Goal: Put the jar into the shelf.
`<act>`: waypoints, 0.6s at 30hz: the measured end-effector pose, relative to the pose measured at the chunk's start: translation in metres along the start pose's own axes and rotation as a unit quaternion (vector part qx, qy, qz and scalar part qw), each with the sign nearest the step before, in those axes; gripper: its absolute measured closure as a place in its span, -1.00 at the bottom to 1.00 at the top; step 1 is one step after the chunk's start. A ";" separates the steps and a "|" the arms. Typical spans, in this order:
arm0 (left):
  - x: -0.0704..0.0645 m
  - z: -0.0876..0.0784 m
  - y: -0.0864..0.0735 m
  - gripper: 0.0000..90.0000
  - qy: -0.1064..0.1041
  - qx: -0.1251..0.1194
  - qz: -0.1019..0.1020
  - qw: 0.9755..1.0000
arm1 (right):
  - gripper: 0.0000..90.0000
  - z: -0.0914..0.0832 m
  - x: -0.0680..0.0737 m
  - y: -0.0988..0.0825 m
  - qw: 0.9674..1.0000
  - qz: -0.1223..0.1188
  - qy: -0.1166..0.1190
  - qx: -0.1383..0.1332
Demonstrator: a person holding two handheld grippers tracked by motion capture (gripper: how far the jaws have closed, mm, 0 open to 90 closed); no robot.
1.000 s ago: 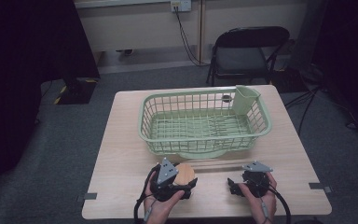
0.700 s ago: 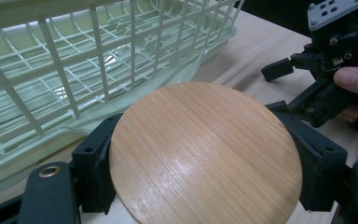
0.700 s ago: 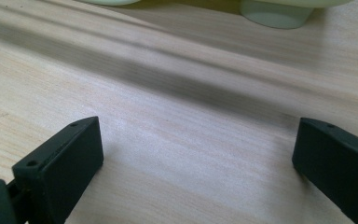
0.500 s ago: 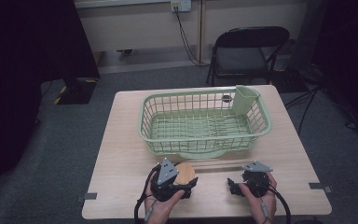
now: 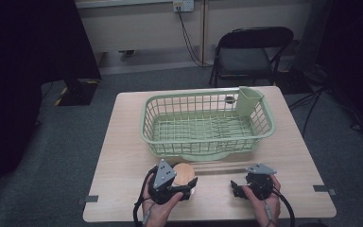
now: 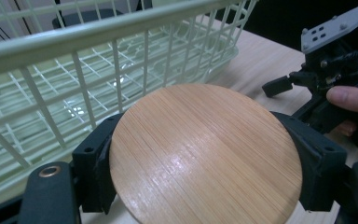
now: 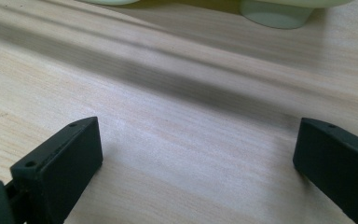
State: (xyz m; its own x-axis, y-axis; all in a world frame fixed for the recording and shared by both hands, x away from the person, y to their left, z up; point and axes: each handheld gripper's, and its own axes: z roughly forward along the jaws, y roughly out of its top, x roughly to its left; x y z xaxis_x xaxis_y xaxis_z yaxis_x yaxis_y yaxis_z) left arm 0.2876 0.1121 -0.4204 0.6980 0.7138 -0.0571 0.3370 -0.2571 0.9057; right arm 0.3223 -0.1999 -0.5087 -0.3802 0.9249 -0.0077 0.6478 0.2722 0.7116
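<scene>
left gripper [image 5: 185, 183] sits at the near edge of the wooden table [image 5: 123, 142], its two black jaws pinching a round bamboo-topped lid [image 6: 205, 154] from either side, the disc face up and just in front of the near wall of the pale green wire dish basket [image 5: 208, 124]. right gripper [image 5: 238, 187] rests low over bare tabletop to the right of it, well apart from the lid, jaws spread wide with nothing but wood grain between them. basket stands mid-table with a green cutlery cup [image 5: 249, 100] at its far right corner; folding chair [image 5: 250, 52] beyond the table.
</scene>
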 end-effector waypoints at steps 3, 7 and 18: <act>0.001 -0.003 0.002 -0.46 0.000 -0.008 0.002 1.000 | -1.00 0.000 0.000 0.000 1.000 0.000 0.000 0.000; 0.002 -0.005 0.006 -0.46 0.002 -0.014 0.003 1.000 | -1.00 0.000 0.000 0.000 1.000 0.000 0.000 0.000; 0.005 -0.012 0.023 -0.46 0.000 -0.031 0.010 0.999 | -1.00 0.000 0.000 0.000 1.000 0.000 0.000 0.000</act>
State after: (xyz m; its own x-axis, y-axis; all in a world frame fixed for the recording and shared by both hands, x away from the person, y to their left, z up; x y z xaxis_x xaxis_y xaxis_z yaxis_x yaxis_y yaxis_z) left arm 0.2913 0.1170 -0.3947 0.7037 0.7095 -0.0388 0.2838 -0.2306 0.9307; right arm 0.3223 -0.1999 -0.5086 -0.3808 0.9246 -0.0077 0.6477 0.2726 0.7115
